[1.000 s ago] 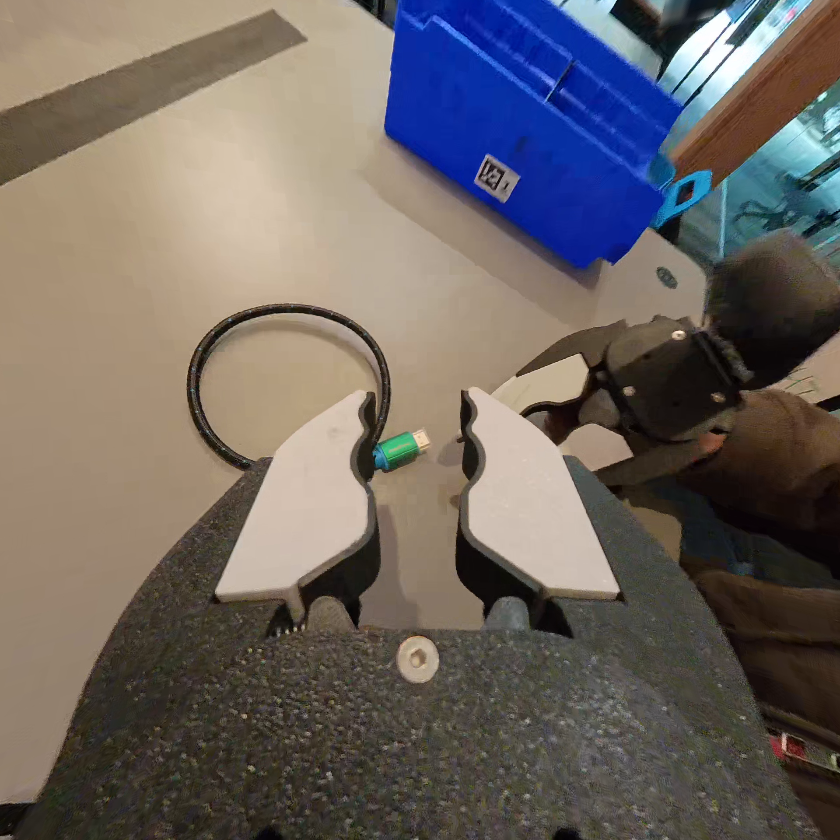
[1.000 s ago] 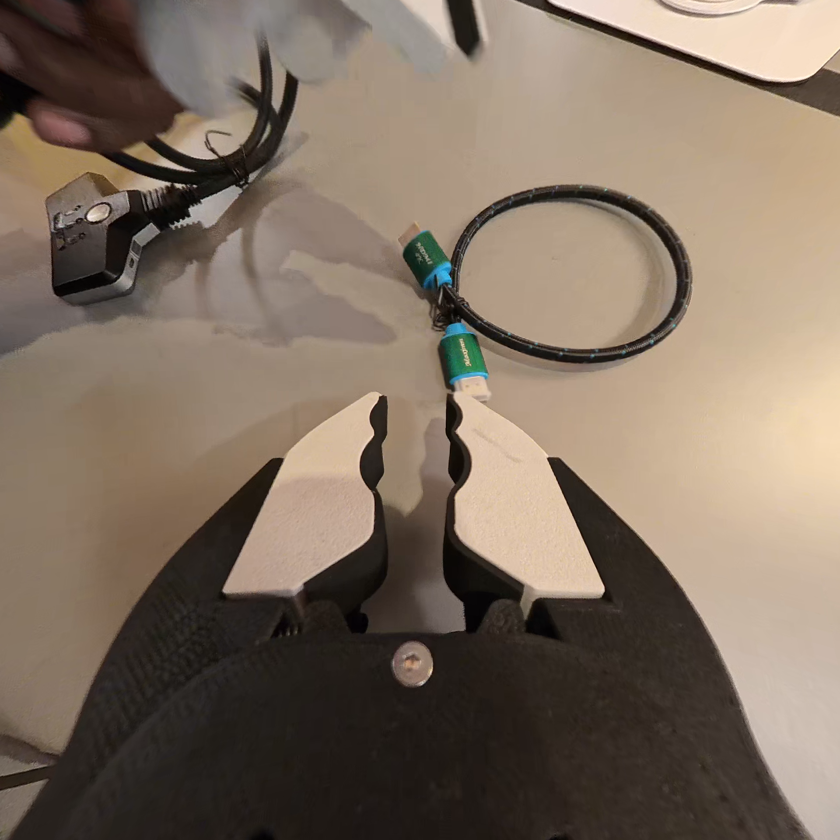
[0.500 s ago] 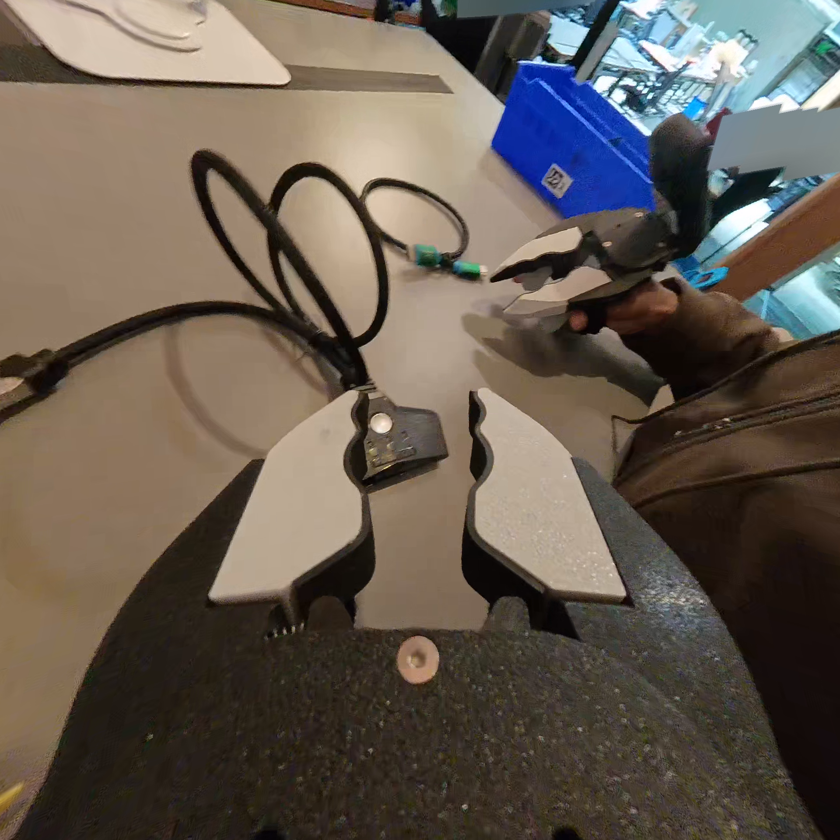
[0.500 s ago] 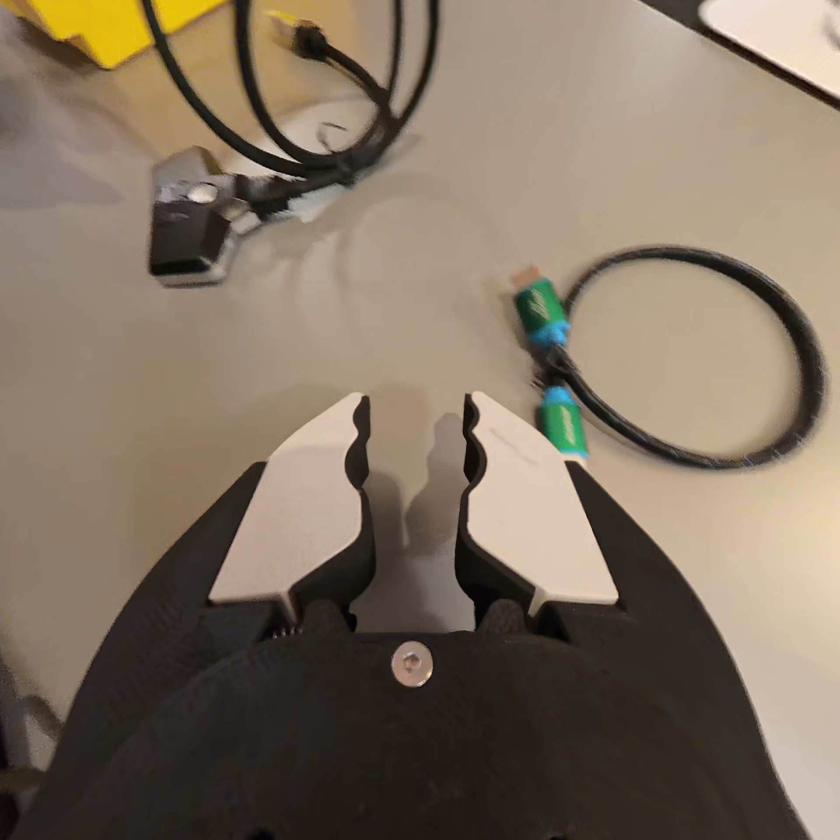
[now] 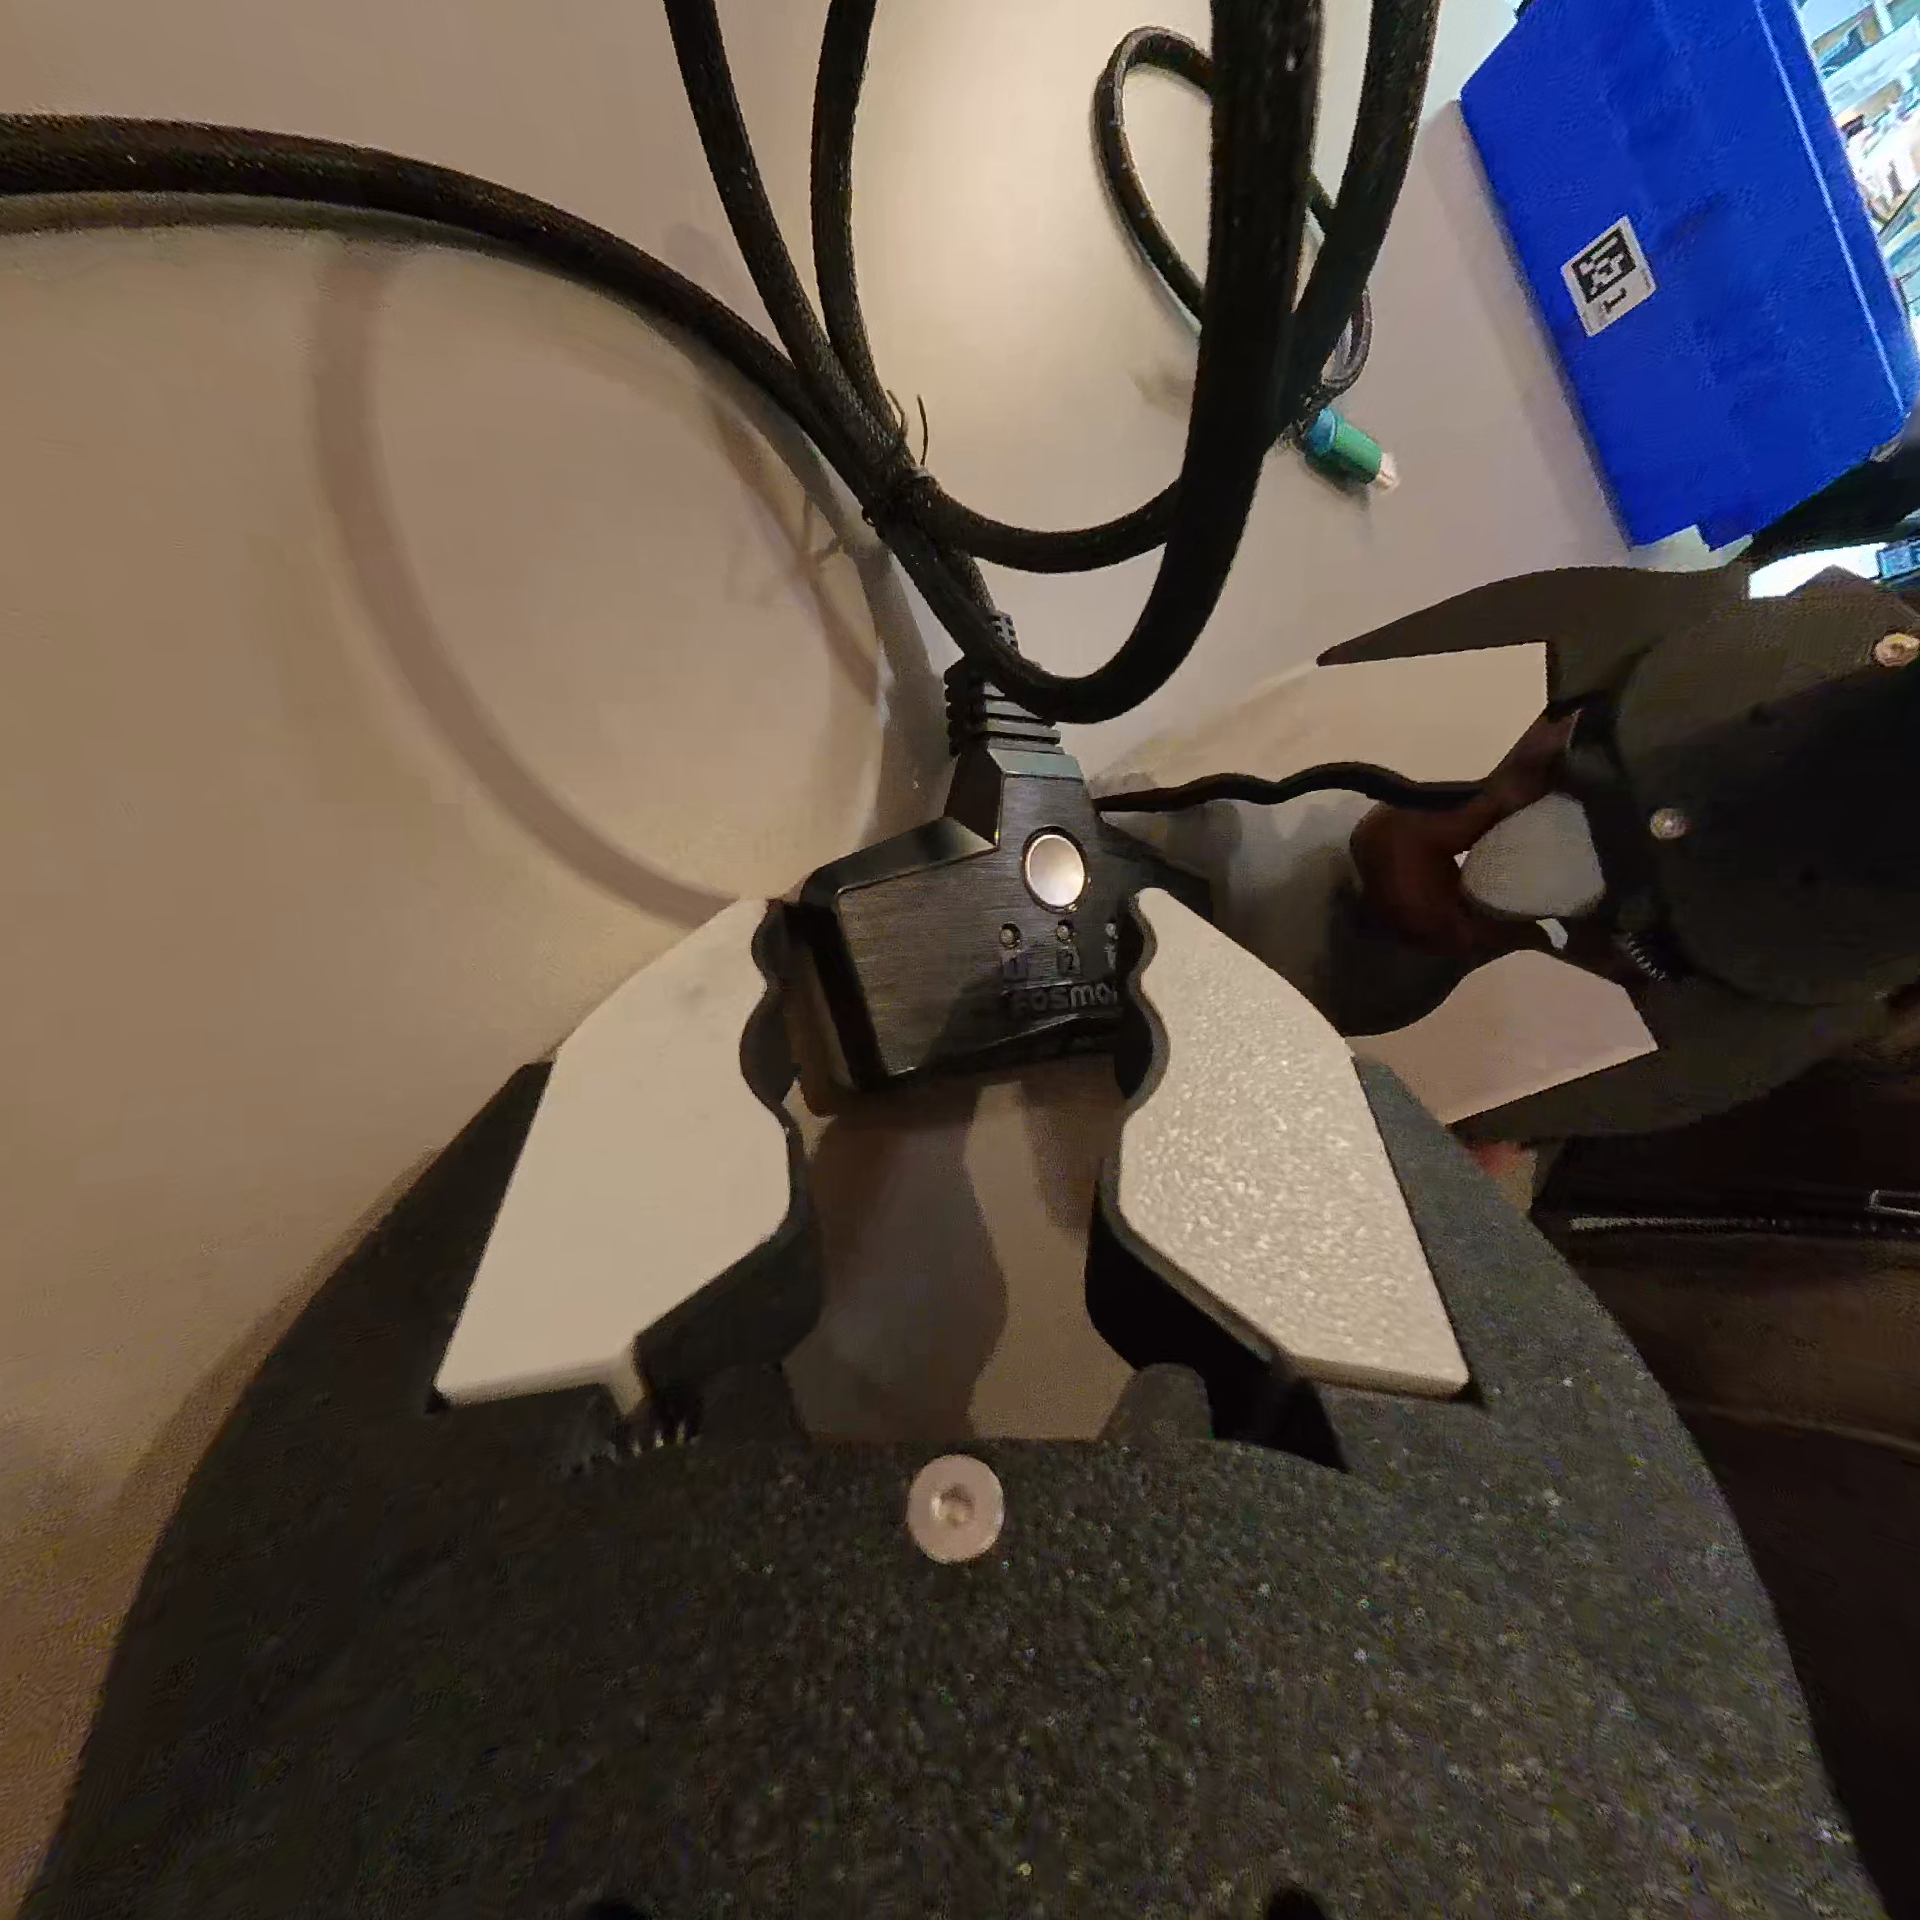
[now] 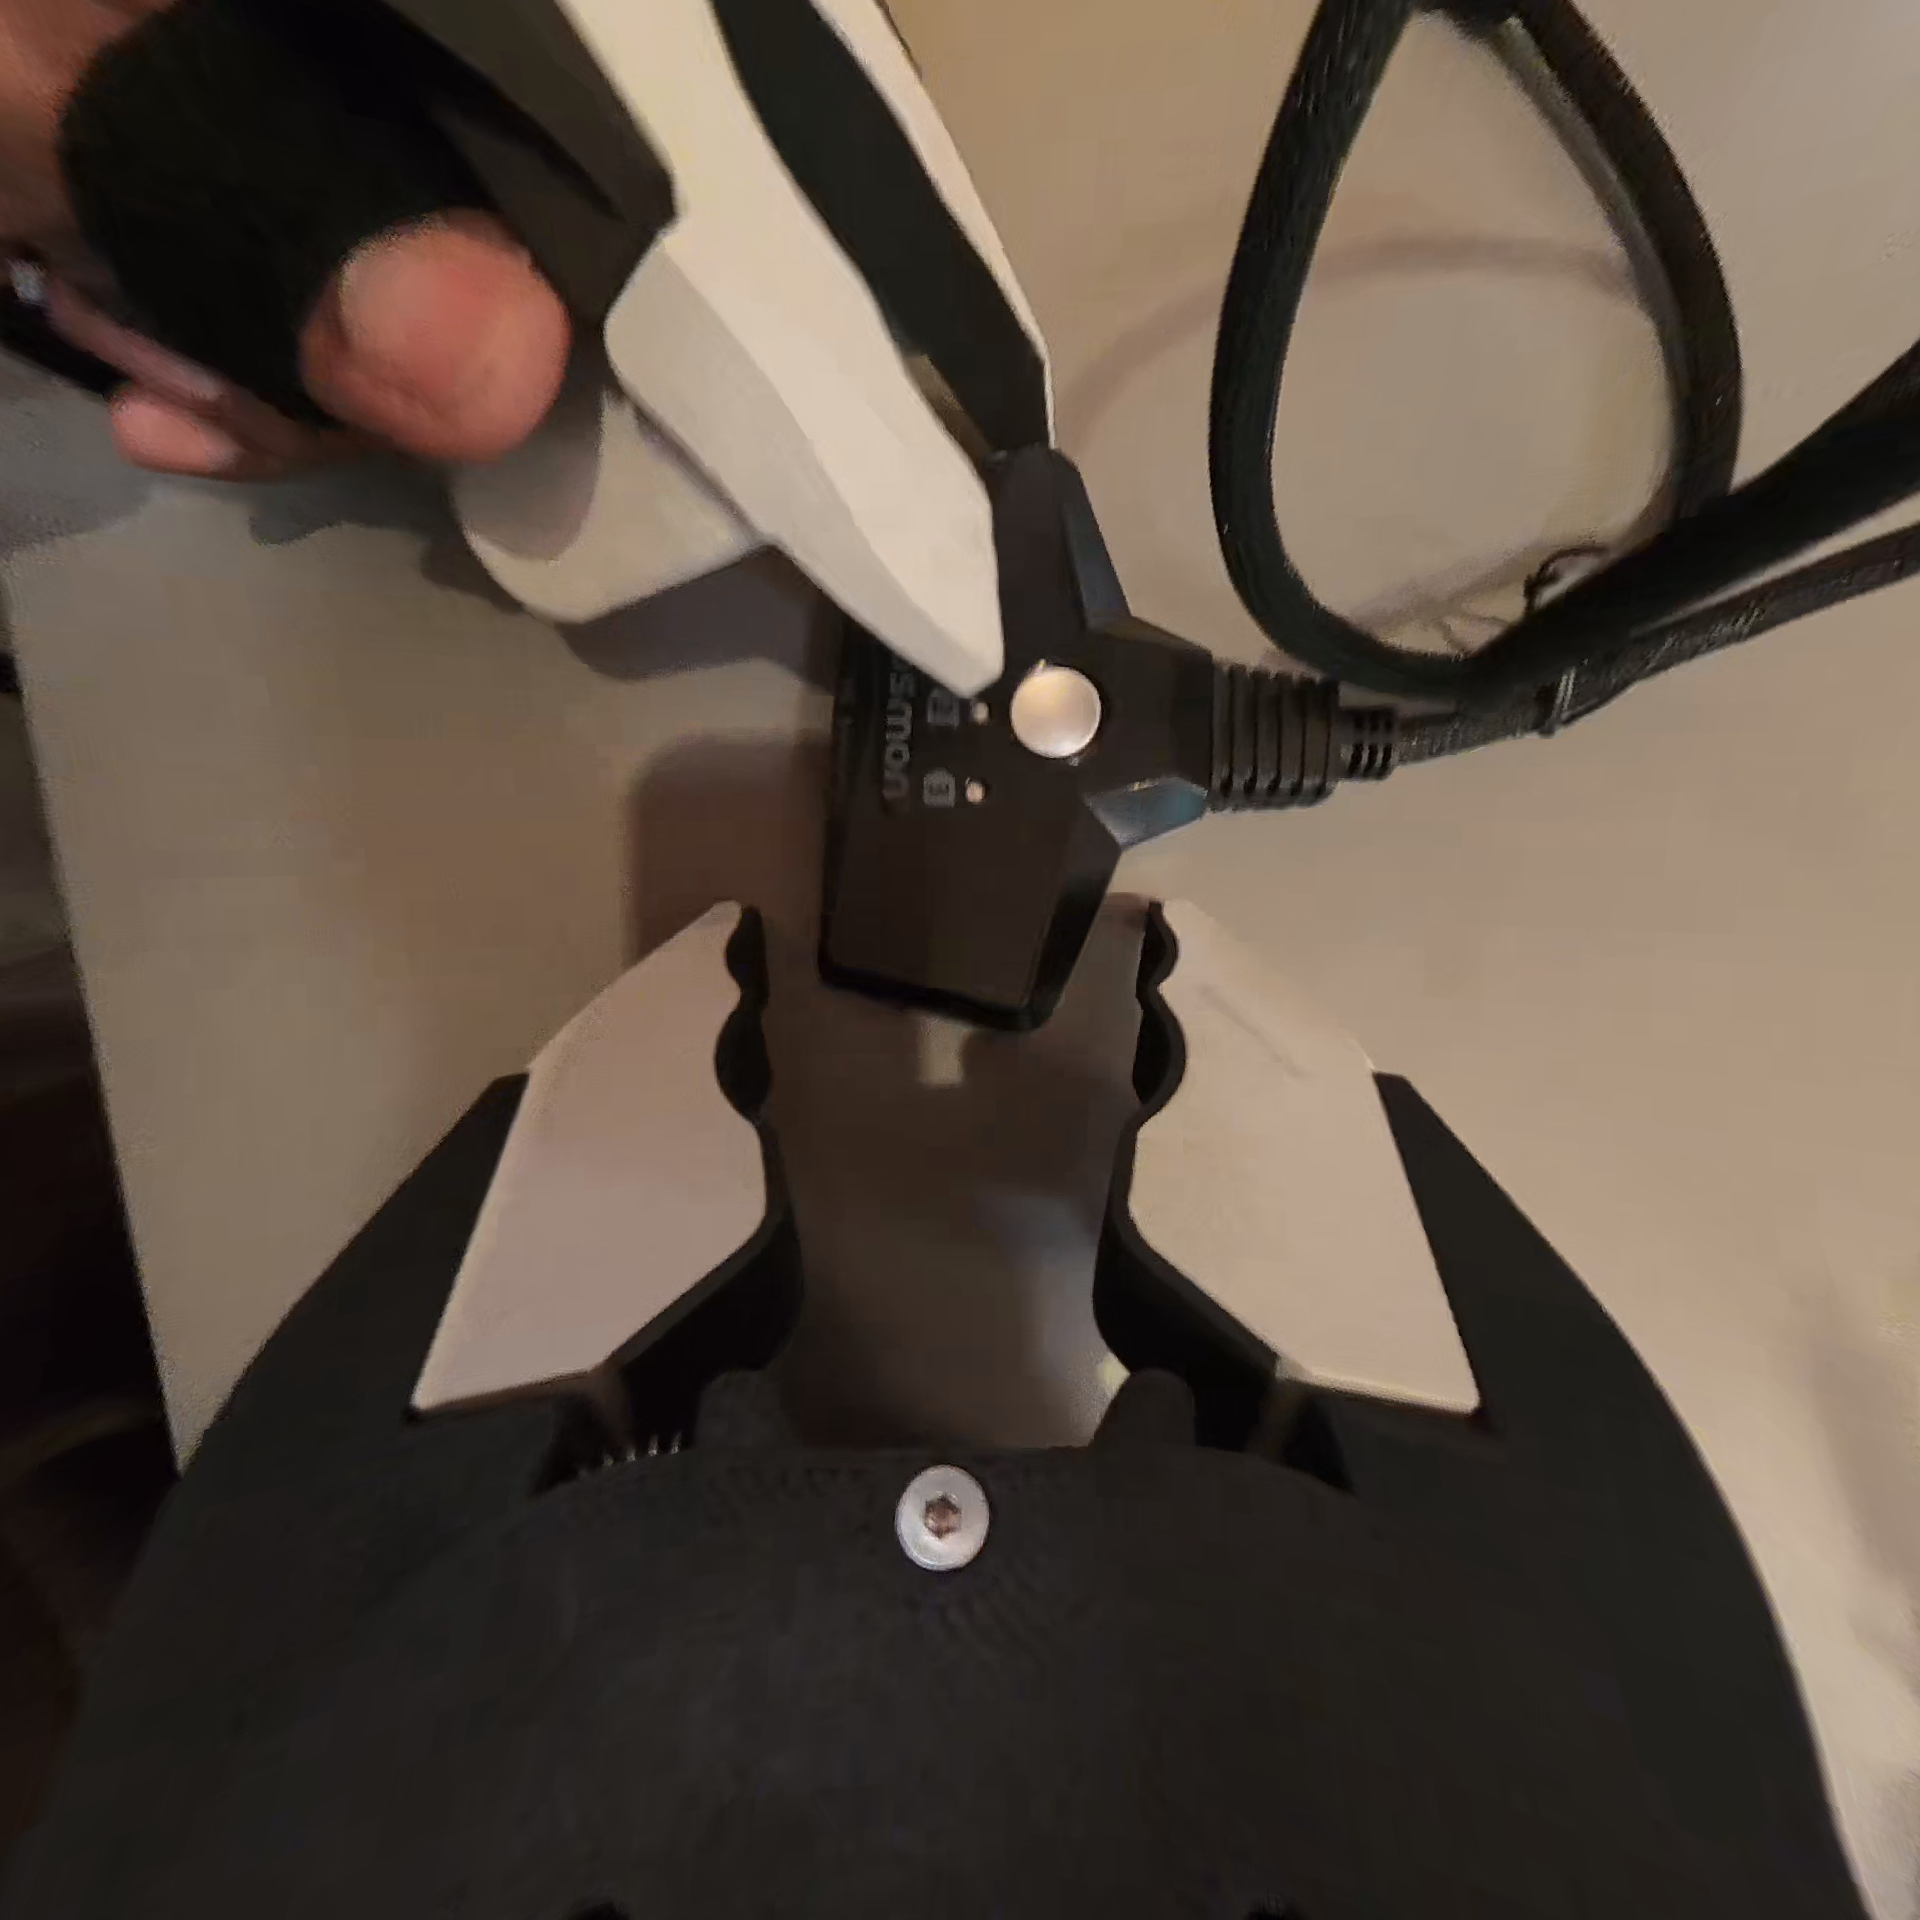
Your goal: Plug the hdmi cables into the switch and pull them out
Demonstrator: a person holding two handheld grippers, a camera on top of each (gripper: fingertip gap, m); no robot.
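A black switch box [image 5: 935, 966] with a round silver button lies on the pale table [image 5: 208, 727], with a thick black braided cable [image 5: 727, 312] running from its far end. My left gripper [image 5: 956, 925] is open wide with the box between its fingers, and its right finger [image 5: 1195, 997] overlaps the box's right edge. In the right wrist view the left gripper [image 6: 1003, 561] reaches onto the box [image 6: 945, 883] from the upper left. My right gripper [image 6: 951, 914] is open, and the box's near end sits just between its fingertips with room on both sides. It also shows in the left wrist view [image 5: 1210, 727].
The cable's loops [image 6: 1299, 416] lie beyond the box. A short cable with a green plug [image 5: 1351, 457] lies farther off. A blue bin [image 5: 1714, 260] stands at the far right. A gloved hand [image 6: 416, 332] holds the left gripper.
Both grippers left the green-plugged cable, closed in on the black box from two sides, and opened their jaws wider. The box now sits between the left fingers.
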